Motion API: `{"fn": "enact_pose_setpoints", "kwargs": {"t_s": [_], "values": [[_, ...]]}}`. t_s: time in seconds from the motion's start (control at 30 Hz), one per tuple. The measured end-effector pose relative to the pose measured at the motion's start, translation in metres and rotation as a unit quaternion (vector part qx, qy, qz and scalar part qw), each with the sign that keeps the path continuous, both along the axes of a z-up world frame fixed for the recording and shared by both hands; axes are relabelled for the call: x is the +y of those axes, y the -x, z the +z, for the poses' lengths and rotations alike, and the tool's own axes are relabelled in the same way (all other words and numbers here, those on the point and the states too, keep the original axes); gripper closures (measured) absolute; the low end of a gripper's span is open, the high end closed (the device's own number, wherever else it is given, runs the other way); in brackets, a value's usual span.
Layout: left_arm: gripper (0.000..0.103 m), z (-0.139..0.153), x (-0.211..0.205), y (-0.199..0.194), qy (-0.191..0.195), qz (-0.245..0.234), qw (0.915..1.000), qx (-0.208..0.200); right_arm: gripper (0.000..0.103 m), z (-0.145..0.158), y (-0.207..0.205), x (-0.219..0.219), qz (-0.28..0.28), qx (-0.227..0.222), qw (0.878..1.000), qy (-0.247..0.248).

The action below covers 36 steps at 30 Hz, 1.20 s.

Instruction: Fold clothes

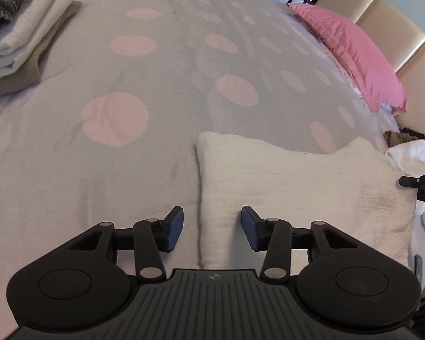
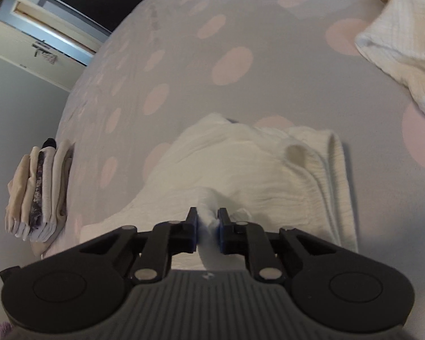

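Note:
A white textured garment lies on the grey bedspread with pink dots. My left gripper is open and empty, its jaws straddling the garment's left folded edge near its front. In the right wrist view the same white garment lies partly folded, and my right gripper is shut on a pinched ridge of its near edge. Part of the right gripper shows at the right edge of the left wrist view.
A stack of folded clothes sits at the bed's far left; it also shows in the right wrist view. A pink pillow lies by the cream headboard. Another white cloth lies at upper right. A door stands beyond the bed.

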State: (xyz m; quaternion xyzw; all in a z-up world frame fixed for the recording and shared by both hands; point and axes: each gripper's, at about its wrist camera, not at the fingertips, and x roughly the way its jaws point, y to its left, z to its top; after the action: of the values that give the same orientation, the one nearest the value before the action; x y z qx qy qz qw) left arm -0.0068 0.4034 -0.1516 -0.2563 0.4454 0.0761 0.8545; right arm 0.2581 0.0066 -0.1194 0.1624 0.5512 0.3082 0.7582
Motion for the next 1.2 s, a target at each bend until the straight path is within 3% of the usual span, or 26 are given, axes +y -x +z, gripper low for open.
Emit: {"fn": "enact_pose_setpoints", "kwargs": {"t_s": [0.13, 0.4, 0.67, 0.77, 0.8, 0.87, 0.97, 1.13, 1.2], "values": [[0.096, 0.005, -0.009, -0.001, -0.016, -0.008, 0.9998, -0.003, 0.093, 0.028, 0.014, 0.004, -0.001, -0.05, 0.999, -0.004], [0.098, 0.05, -0.016, 0.002, -0.055, -0.013, 0.9968, -0.056, 0.093, 0.083, 0.027, 0.016, 0.01, -0.162, 0.986, 0.046], [0.097, 0.026, -0.013, -0.005, -0.068, -0.01, 0.9976, -0.006, 0.093, 0.051, 0.0, 0.034, 0.004, -0.096, 0.991, 0.088], [0.092, 0.024, -0.011, -0.006, -0.07, 0.0, 0.9975, 0.002, 0.091, 0.045, 0.006, 0.032, 0.008, -0.088, 0.993, 0.079], [0.092, 0.023, -0.011, -0.006, -0.071, 0.0, 0.9974, 0.004, 0.086, 0.043, 0.008, 0.032, 0.01, -0.091, 0.992, 0.087], [0.087, 0.023, -0.012, -0.004, -0.074, -0.003, 0.9972, 0.008, 0.055, 0.041, 0.011, 0.029, 0.01, -0.1, 0.989, 0.107], [0.08, 0.027, -0.015, 0.002, -0.084, 0.0, 0.9964, 0.014, 0.056, 0.038, 0.017, 0.009, -0.007, -0.102, 0.989, 0.107], [0.065, 0.038, -0.024, 0.017, -0.095, 0.007, 0.995, 0.029, 0.056, 0.026, 0.039, -0.022, -0.033, -0.054, 0.99, 0.126], [0.065, 0.043, -0.029, 0.023, -0.106, 0.008, 0.9937, 0.037, 0.056, 0.018, 0.049, -0.03, -0.039, -0.025, 0.99, 0.134]]}}
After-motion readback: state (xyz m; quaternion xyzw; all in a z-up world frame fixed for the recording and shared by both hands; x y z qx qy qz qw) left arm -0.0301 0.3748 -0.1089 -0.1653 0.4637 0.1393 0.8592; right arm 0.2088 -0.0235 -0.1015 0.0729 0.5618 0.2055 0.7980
